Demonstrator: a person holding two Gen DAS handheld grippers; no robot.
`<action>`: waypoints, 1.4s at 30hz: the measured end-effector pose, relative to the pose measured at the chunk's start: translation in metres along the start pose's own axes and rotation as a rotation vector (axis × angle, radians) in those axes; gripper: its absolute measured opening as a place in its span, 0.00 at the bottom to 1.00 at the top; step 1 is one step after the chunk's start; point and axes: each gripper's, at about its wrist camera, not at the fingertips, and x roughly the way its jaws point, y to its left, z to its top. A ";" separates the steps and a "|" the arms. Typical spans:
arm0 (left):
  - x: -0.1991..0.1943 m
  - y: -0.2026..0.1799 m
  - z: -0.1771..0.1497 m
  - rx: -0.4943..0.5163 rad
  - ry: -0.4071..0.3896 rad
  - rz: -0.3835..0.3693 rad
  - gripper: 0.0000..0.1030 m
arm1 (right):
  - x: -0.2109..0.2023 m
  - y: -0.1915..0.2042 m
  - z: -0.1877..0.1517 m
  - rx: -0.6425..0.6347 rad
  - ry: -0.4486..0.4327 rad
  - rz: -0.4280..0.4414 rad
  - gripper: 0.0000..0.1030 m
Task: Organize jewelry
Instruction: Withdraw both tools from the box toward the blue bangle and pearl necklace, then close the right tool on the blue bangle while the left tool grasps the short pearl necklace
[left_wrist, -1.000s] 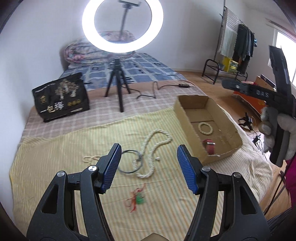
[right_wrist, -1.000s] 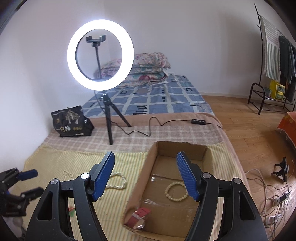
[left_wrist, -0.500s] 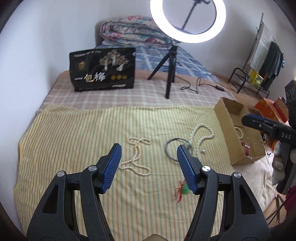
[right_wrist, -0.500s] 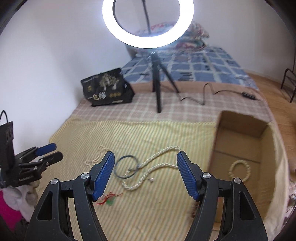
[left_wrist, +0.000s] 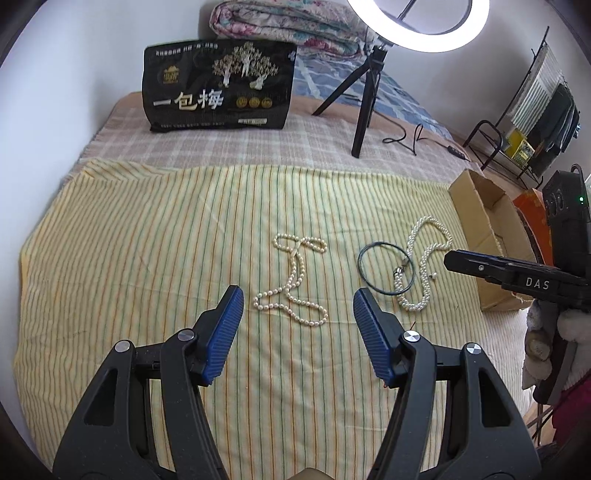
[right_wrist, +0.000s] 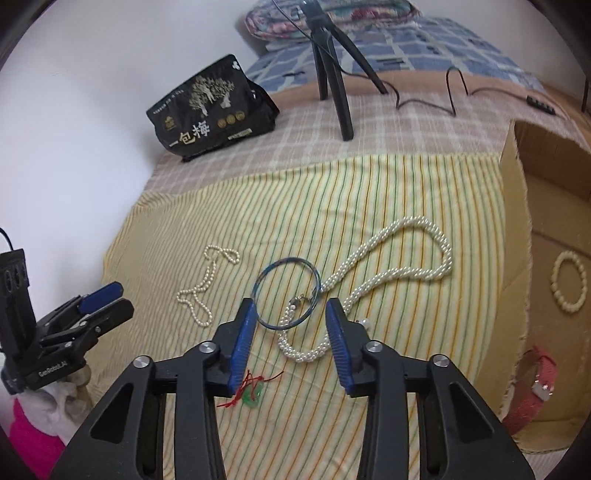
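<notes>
A thin pearl necklace (left_wrist: 295, 280) lies on the yellow striped cloth (left_wrist: 147, 240), just ahead of my open, empty left gripper (left_wrist: 298, 302). A dark blue ring (right_wrist: 286, 291) and a thick twisted pearl rope (right_wrist: 388, 273) lie ahead of my open, empty right gripper (right_wrist: 290, 314), whose jaws are narrower than the left's. A green charm on red string (right_wrist: 253, 393) lies under its left finger. The cardboard box (right_wrist: 517, 206) at right holds a bead bracelet (right_wrist: 569, 282) and a red watch (right_wrist: 535, 387).
A black snack bag (left_wrist: 218, 88) and a ring-light tripod (left_wrist: 365, 99) with its cable stand on the checked blanket behind the cloth. Folded bedding lies at the back. A clothes rack (left_wrist: 532, 122) stands on the floor at far right.
Both grippers swung left and down toward the cloth. The left now faces the thin necklace; the right left the box, now faces the blue ring and has narrowed.
</notes>
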 end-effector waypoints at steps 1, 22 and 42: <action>0.005 0.003 0.000 -0.012 0.015 -0.005 0.59 | 0.003 -0.001 0.000 0.013 0.007 0.005 0.32; 0.065 0.008 0.010 0.013 0.130 0.037 0.53 | 0.048 -0.018 -0.001 0.121 0.095 0.012 0.23; 0.097 -0.001 0.011 0.116 0.149 0.135 0.09 | 0.066 -0.025 0.005 0.139 0.097 0.002 0.08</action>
